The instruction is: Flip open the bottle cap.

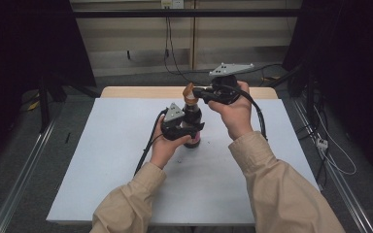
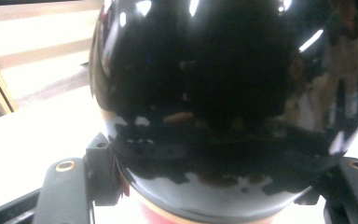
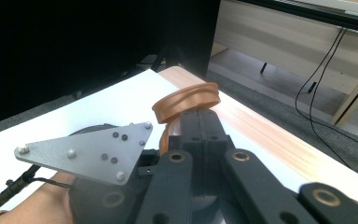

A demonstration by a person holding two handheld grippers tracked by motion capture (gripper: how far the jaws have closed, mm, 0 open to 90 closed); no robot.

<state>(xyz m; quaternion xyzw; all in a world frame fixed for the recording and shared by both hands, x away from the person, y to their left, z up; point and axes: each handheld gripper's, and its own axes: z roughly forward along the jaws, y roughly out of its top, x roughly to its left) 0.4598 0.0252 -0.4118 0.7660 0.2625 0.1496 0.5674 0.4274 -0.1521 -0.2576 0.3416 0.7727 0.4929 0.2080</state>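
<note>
White tabletop (image 1: 126, 160) with dark bottle (image 1: 193, 127) clamped by left gripper (image 1: 190, 130), right gripper (image 1: 199, 93) apparently pinching its orange loop (image 1: 190, 95).

White table (image 1: 126, 170) lies bare all round — only the dark bottle (image 1: 193, 127) stands mid-table.

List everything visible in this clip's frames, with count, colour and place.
Jar: one, glossy black with a red-pink base, upright mid-table, clamped in the left claw.
Lid: one, orange-brown ring-shaped piece, raised above the jar, pinched at its edge by the right claw.
Table: one, white top with a wooden strip along the far edge.
Cables: several, black, on the wall and floor behind the table.
Left claw: one, black, grey plate on top, shut on the jar.
Right claw: one, black, grey plate on top, shut on the lid.
Hands and sleeves: two, beige sleeves, entering from the bottom.
</note>
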